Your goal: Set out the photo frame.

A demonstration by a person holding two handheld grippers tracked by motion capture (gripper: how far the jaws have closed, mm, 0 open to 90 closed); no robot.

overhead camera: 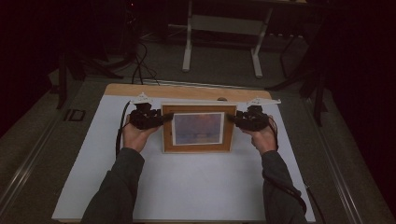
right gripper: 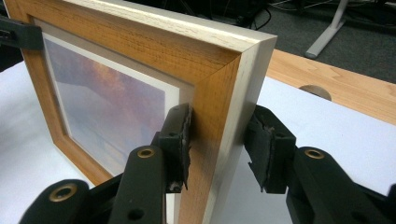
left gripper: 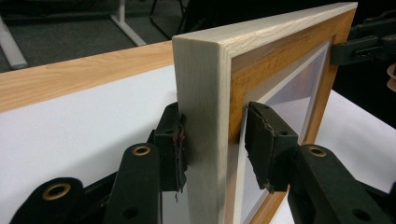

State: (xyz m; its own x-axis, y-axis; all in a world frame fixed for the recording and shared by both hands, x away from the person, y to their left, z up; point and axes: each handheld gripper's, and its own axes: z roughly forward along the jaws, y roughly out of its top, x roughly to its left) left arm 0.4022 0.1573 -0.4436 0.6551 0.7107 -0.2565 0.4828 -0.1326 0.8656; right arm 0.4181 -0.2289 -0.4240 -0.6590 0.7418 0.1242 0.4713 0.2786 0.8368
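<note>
Frame point(overhead camera: 197, 127): wooden picture frame w/ a purple-orange print, stood upright on the white sheet point(overhead camera: 187, 186) over the wooden table point(overhead camera: 187, 89), near the far edge, between both hands.
Left gripper point(overhead camera: 162, 119): sat on the frame's left side rail. In the left gripper view point(left gripper: 212, 140) one pad touched the pale outer face; the other pad point(left gripper: 264, 144) stood just off the front, a slim gap visible. Jaws part open, straddling the rail, not pinching it.
Right gripper point(overhead camera: 232, 119): on the right side rail. In the right gripper view point(right gripper: 219, 144) the front pad point(right gripper: 180, 140) lay against the orange-brown face, the back pad point(right gripper: 266, 154) apart from the pale side. Also part open around the rail, no real clamp.
Hands: the person's hands cupped each tool from below, sleeves coming in from the near side.
Done so far: frame looked set on its bottom edge, facing the person, roughly square to the table.
Left to do: prob. let go fully & pull both tools clear sideways, assuming standing it up was the aim. Couldn't tell if a rear stand was out.
Risk: w/ loose jaws the frame could tip fwd or back once support went.
Backgrnd: dark room, a white desk leg frame point(overhead camera: 222, 42) & cables on the floor beyond.
</note>
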